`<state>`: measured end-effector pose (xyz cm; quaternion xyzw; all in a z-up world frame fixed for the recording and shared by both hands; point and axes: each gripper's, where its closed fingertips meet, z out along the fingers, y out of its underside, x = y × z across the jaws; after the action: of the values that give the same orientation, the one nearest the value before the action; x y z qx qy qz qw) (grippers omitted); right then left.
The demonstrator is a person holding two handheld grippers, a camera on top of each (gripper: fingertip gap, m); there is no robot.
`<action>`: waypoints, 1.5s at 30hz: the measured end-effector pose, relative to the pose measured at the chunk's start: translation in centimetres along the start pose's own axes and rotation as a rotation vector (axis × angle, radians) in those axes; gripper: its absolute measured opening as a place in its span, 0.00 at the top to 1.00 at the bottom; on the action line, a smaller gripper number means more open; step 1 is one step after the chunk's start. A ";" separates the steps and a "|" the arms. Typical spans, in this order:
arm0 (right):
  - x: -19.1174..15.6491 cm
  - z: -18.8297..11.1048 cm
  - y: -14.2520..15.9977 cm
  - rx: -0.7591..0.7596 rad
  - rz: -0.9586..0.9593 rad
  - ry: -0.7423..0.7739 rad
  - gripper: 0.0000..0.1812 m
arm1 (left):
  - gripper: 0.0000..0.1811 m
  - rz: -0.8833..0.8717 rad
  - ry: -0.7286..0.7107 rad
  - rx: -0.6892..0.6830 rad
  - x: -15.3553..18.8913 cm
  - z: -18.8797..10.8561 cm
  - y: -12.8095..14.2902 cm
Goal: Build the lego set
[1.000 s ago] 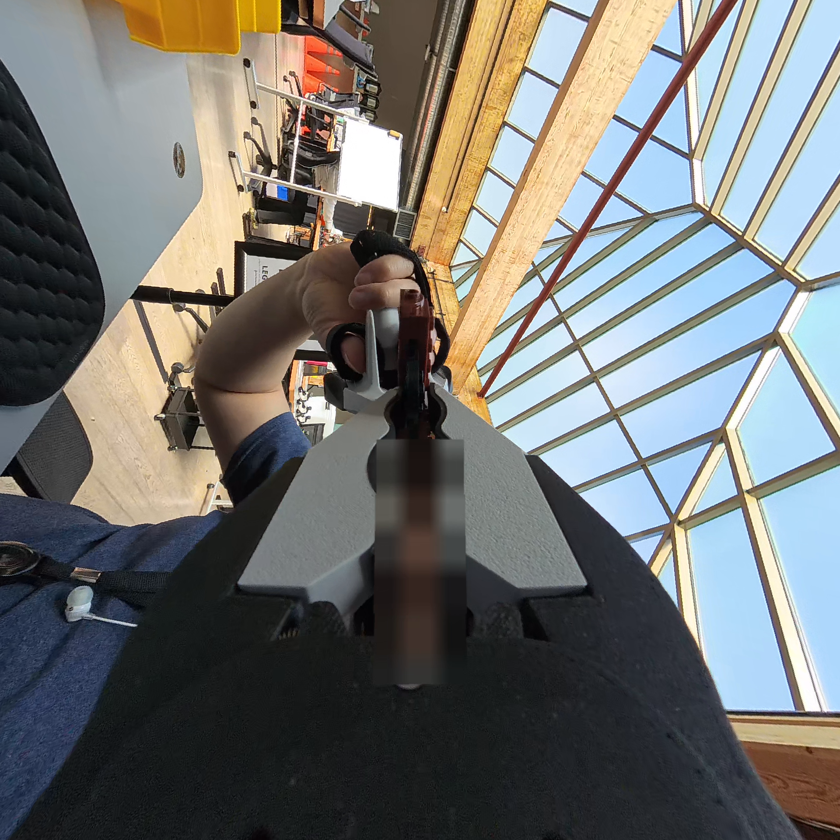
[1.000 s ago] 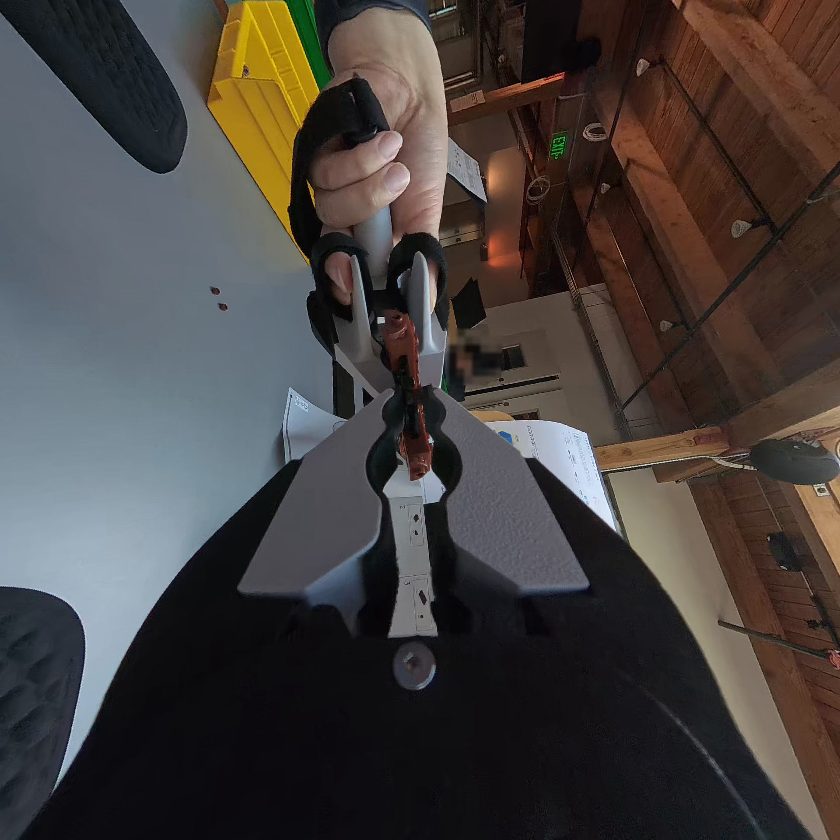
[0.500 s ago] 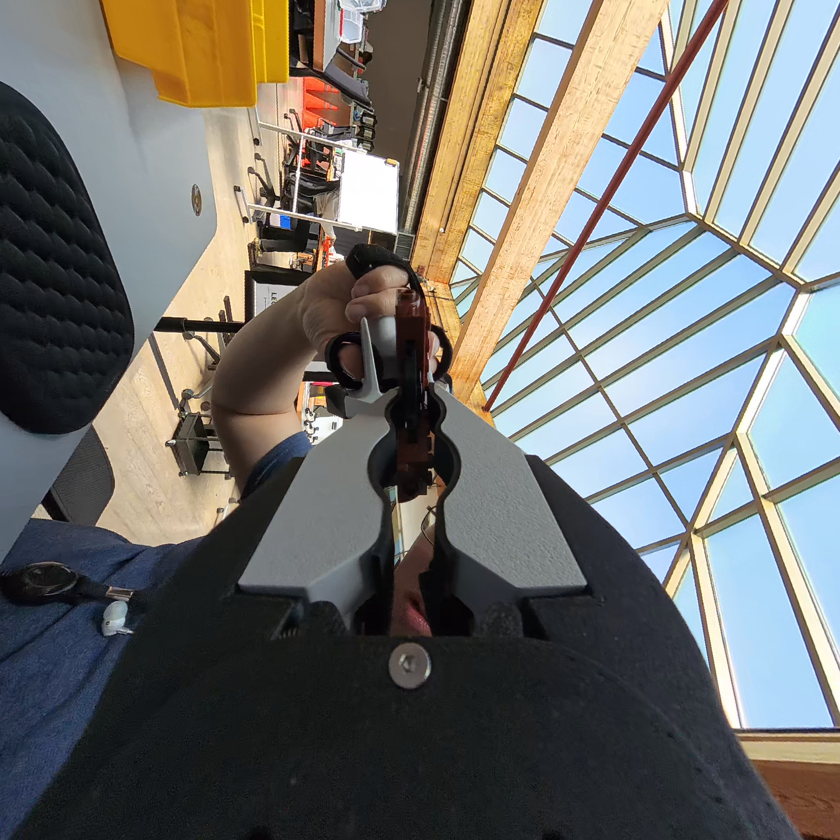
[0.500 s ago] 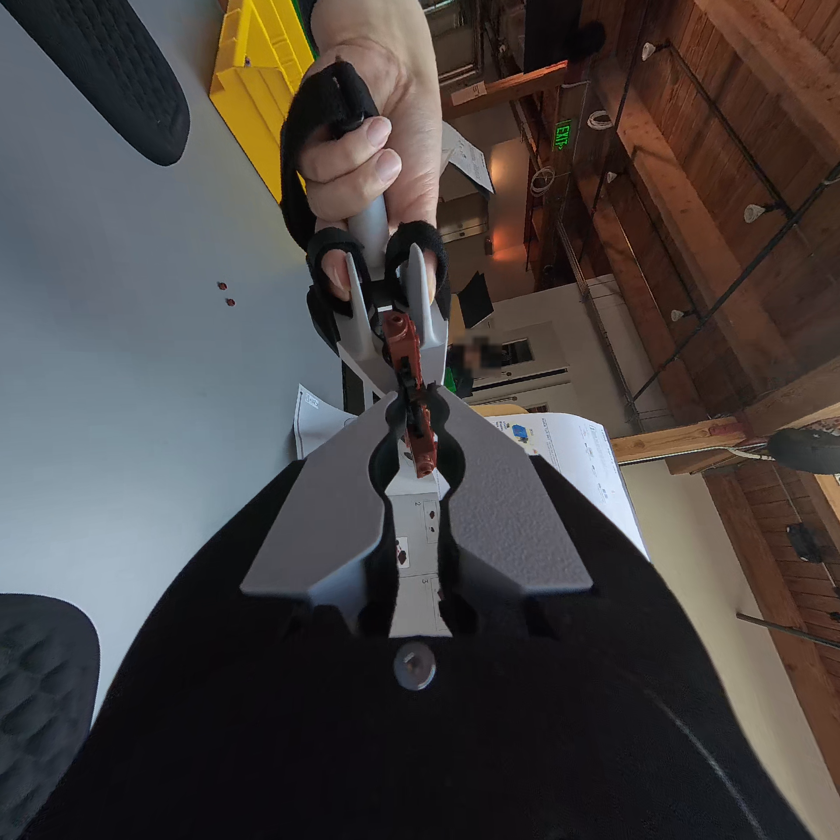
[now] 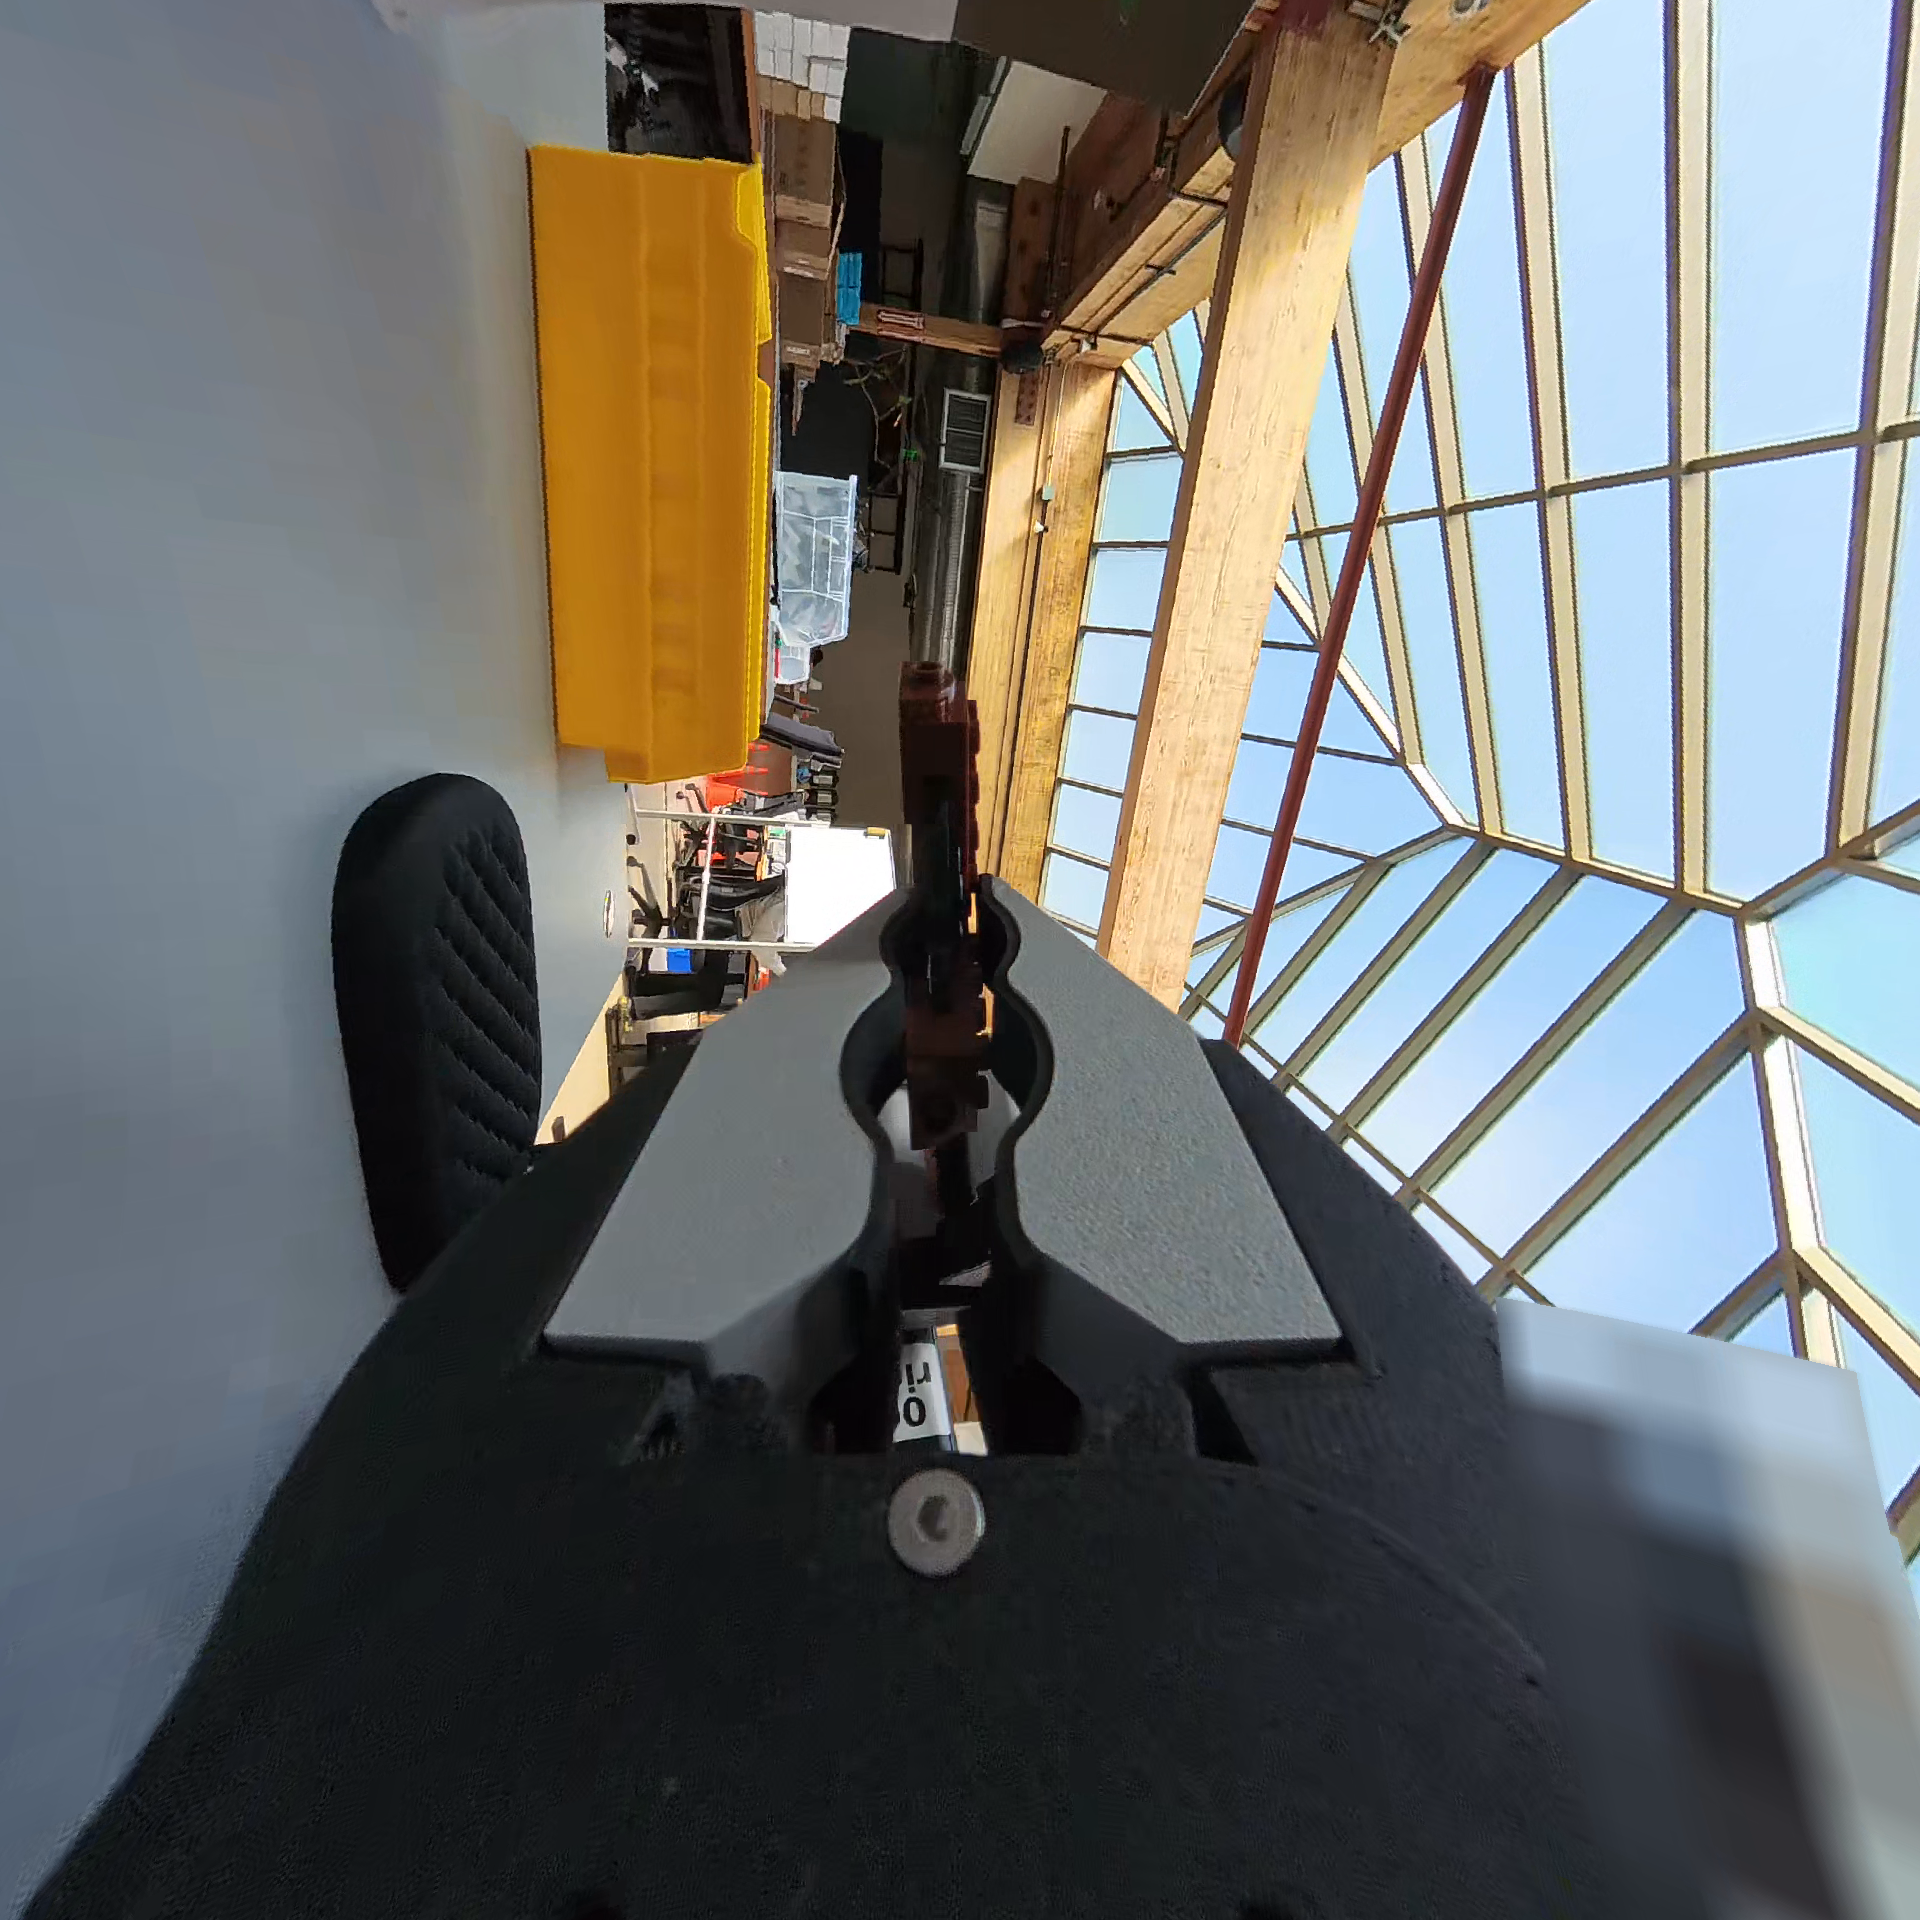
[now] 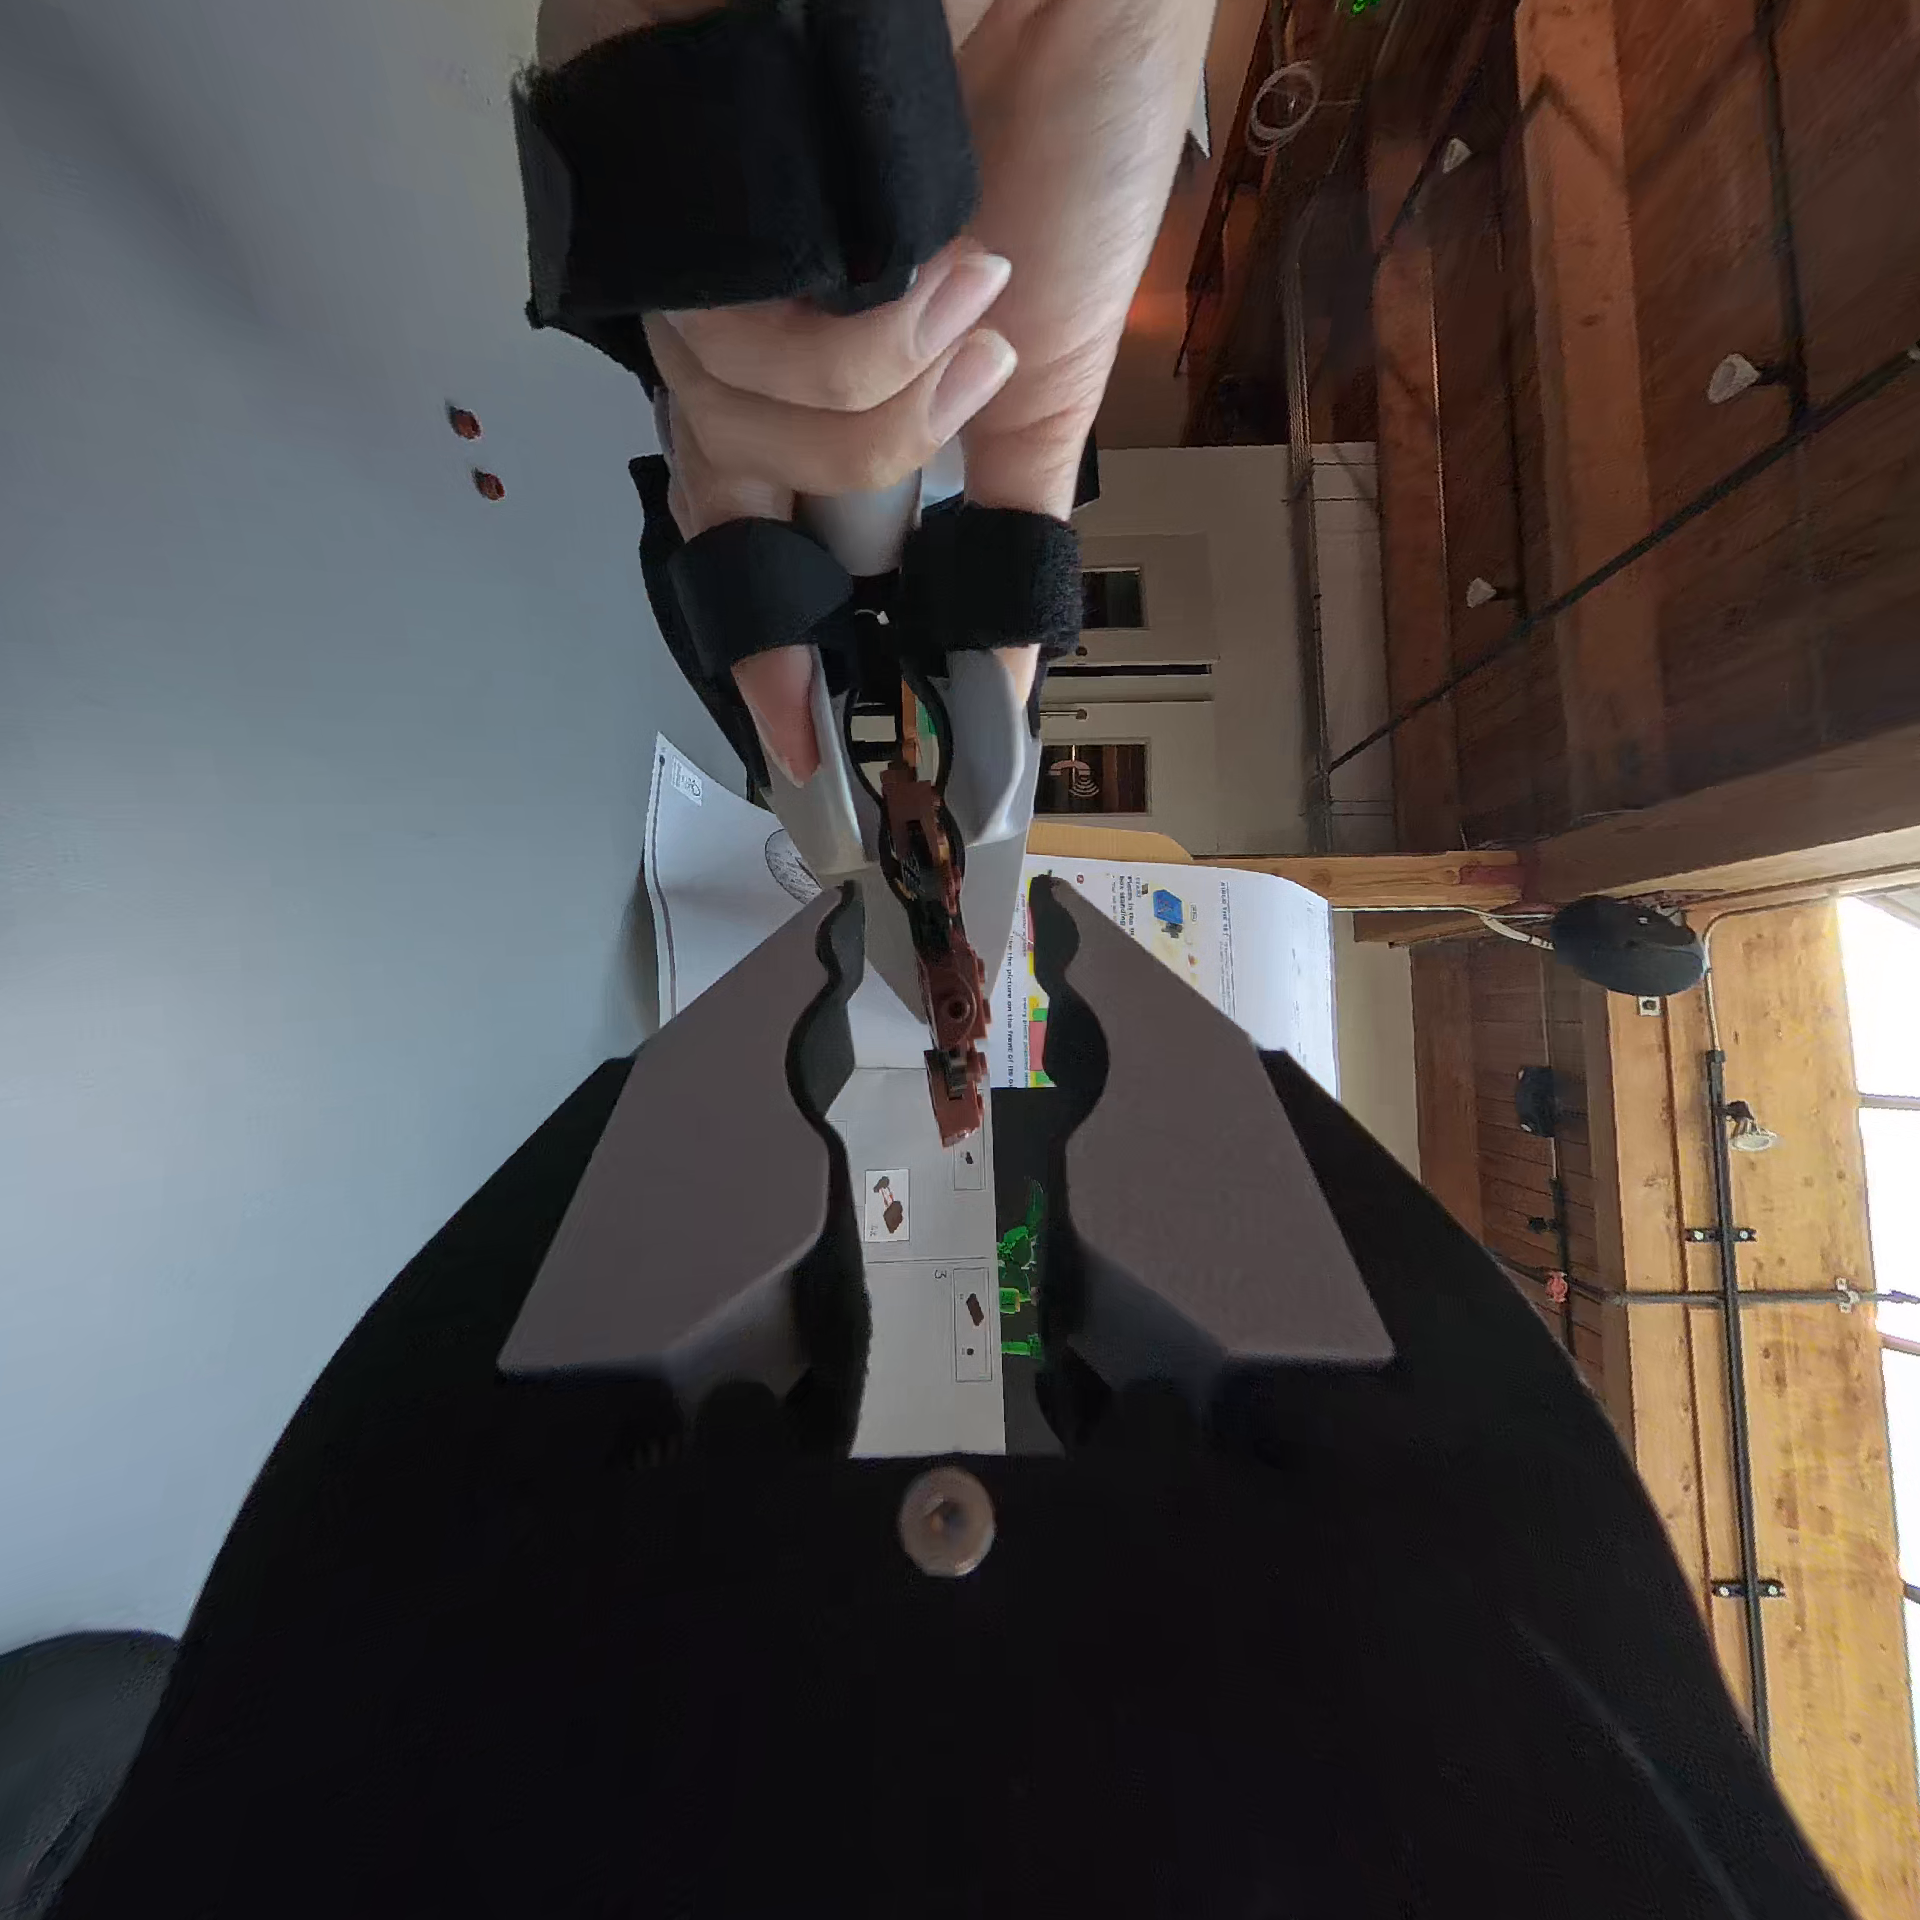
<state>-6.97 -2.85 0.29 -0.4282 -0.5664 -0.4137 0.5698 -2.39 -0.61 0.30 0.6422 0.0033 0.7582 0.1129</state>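
Left gripper (image 5: 948, 914) clamps a partly built reddish-brown Lego assembly (image 5: 940, 935); right gripper (image 6: 948, 914) gapes empty around it, two loose studs (image 6: 476, 453) unused.

Each gripper has a matte black textured body with one silver screw (image 5: 935, 1523) at its centre and two grey fingers (image 5: 727, 1164) with wavy, scalloped inner edges lined in black. Black fabric straps (image 6: 748, 156) wrap the left hand (image 6: 883, 343) and loop over its fingertips.
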 end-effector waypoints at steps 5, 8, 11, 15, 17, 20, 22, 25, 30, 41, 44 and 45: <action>-0.5 1.7 -0.6 -0.012 -0.053 0.010 0.93 | 0.97 0.018 0.001 0.006 0.2 -0.4 0.0; -0.4 2.3 -0.6 -0.030 -0.040 0.013 0.94 | 0.97 0.025 0.006 0.023 0.3 -0.8 -0.4; -0.5 2.7 -0.6 -0.066 -0.014 0.019 0.94 | 0.97 0.038 0.007 0.045 0.4 -1.1 -1.0; -0.6 3.3 -0.2 -0.121 0.013 0.043 0.93 | 0.97 0.055 0.012 0.098 0.5 -1.3 -1.8; -0.5 3.5 0.0 -0.142 0.032 0.050 0.92 | 0.97 0.067 0.011 0.122 0.5 -1.3 -2.1; 0.0 3.7 0.5 -0.171 0.048 0.067 0.89 | 0.97 0.074 0.011 0.129 0.6 -1.3 -2.3; 0.3 3.7 0.8 -0.178 0.057 0.072 0.87 | 0.97 0.070 0.012 0.139 0.6 -1.4 -2.4; 0.1 3.7 0.9 -0.168 0.036 0.056 0.91 | 0.97 0.063 0.014 0.139 0.5 -1.4 -2.4; -0.6 3.7 0.9 -0.170 -0.003 0.033 0.95 | 0.97 0.061 0.000 0.140 0.2 -1.3 -2.4; -1.1 3.6 0.9 -0.142 0.004 -0.008 0.96 | 0.97 0.070 -0.032 0.125 -0.4 -1.3 -2.4; -1.2 3.8 0.8 -0.145 0.040 0.004 0.96 | 0.97 0.066 -0.016 0.128 -0.4 -1.5 -2.6; -1.3 4.0 0.8 -0.143 0.047 0.015 0.96 | 0.97 0.078 -0.014 0.129 -0.4 -1.6 -2.8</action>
<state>-7.43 1.22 -1.02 -0.4781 -0.5208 -0.4427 0.5515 -3.42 2.24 -0.78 0.6532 0.0261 0.7556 0.0417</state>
